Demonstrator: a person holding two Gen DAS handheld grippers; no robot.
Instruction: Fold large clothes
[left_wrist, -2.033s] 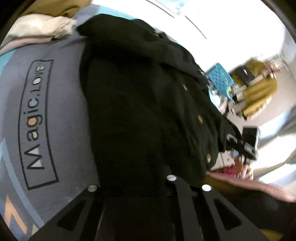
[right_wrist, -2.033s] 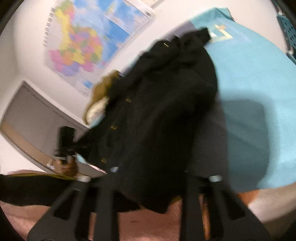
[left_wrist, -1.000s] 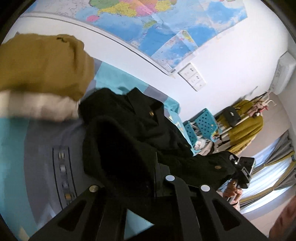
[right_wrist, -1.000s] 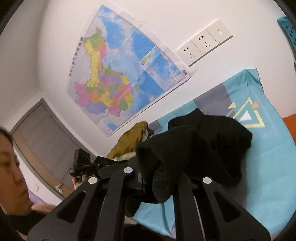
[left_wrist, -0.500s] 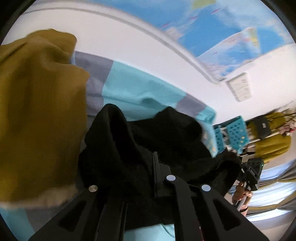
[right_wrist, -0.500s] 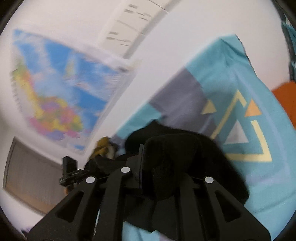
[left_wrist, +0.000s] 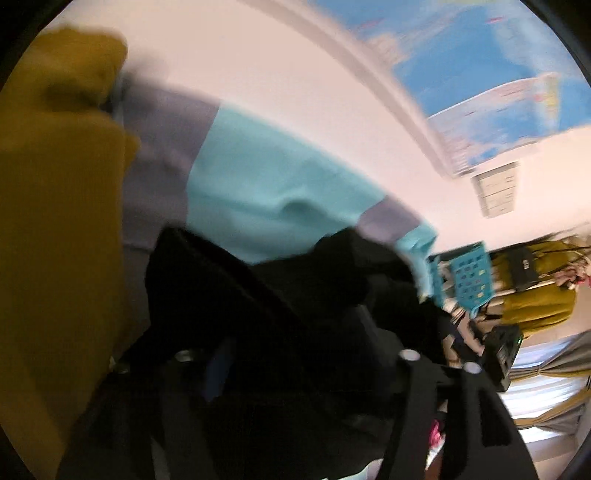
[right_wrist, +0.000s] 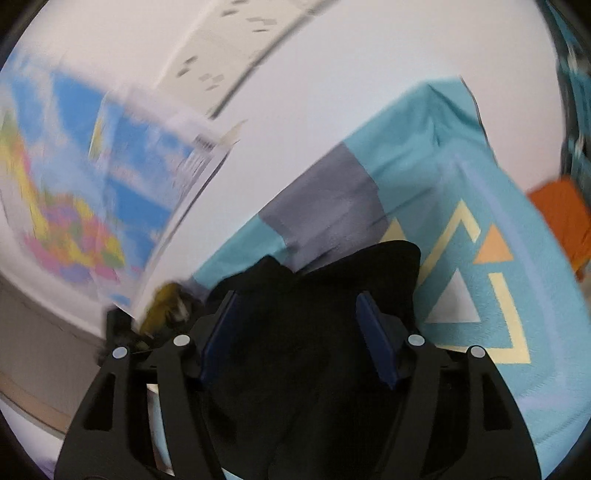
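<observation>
Item: black coat (right_wrist: 325, 354), now lying bunched on the teal-and-grey bed (right_wrist: 491, 206), where a second ago I held it pinched and lifted. My right hand-held gripper (right_wrist: 299, 343) has just been opening, blue pads (right_wrist: 376, 343) apart with cloth loose between them. My left hand-held gripper (left_wrist: 295, 354) has likewise just spread over the same coat (left_wrist: 295, 314), beside a mustard garment (left_wrist: 55, 221).
</observation>
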